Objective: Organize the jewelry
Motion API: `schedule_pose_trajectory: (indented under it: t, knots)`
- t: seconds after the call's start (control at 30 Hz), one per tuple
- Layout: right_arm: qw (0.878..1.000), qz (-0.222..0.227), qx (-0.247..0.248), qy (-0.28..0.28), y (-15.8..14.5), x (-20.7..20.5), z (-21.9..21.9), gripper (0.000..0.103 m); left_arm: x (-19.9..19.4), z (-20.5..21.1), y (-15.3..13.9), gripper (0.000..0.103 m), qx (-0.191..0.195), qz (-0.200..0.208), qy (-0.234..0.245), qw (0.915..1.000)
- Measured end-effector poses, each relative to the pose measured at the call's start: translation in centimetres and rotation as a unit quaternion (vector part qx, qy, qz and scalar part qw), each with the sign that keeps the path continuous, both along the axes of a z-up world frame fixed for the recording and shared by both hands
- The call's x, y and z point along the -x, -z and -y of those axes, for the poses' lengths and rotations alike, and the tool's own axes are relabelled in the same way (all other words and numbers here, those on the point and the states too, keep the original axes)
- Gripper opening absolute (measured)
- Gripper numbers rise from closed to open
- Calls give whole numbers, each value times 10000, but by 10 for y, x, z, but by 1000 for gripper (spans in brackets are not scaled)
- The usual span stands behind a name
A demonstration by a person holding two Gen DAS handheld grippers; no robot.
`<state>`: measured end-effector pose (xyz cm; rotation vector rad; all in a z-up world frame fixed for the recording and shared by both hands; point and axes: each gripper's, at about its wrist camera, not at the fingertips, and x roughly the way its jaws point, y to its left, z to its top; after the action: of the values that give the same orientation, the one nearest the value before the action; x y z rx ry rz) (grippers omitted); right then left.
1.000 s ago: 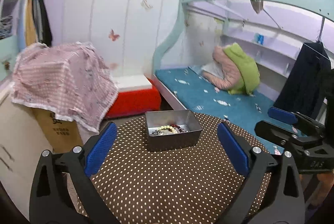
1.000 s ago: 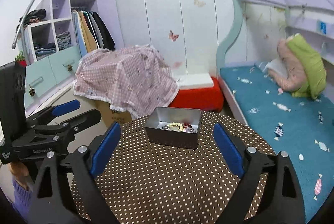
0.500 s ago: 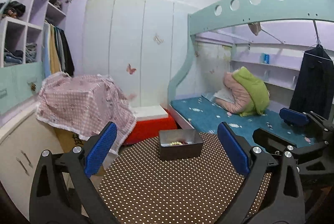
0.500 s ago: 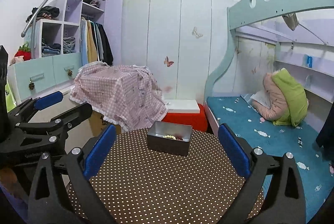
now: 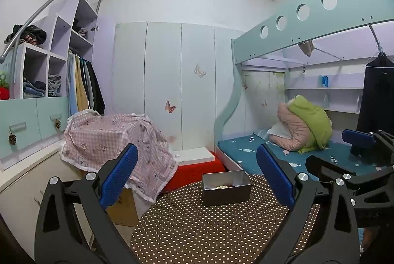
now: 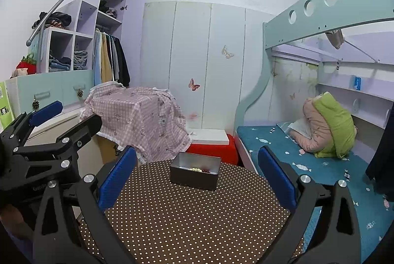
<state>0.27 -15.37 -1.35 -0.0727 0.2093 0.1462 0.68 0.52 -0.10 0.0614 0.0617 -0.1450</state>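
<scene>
While both grippers hover with nothing between their fingers, left gripper (image 5: 195,171) and right gripper (image 6: 197,174) each stand wide apart. One metal tin (image 6: 195,174) sits on one polka-dot table (image 6: 187,219), at its far side. Inside: one cream bead bracelet (image 6: 195,169) beside dark red beads (image 6: 206,170), count unclear.

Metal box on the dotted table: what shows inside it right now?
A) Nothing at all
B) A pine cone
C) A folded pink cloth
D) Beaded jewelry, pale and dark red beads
D: in the right wrist view the metal box stands open on the dotted table, with pale and dark red beads lying inside.
</scene>
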Motion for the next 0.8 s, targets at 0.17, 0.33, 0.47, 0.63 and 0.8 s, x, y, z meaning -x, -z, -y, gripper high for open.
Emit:
schedule_pose_trajectory:
  t: [0.17,0.33,0.47,0.63,0.8]
  knots:
    - [10000,4,-5,15,-1,1,1,95,-3,-1,0,97,56,-52,59,10000]
    - [10000,-11,-12,11,-1,2,1,95,-3,0,0,97,21,-37,49,10000]
    - [10000,-16,-35,8,-1,3,-1,95,-3,1,-1,97,9,-29,48,10000]
    - [10000,-31,-44,3,0,3,0,95,-2,1,-2,97,-30,-9,25,10000]
    - [10000,-33,-49,-2,-1,2,0,95,-2,1,-2,97,-17,-21,35,10000]
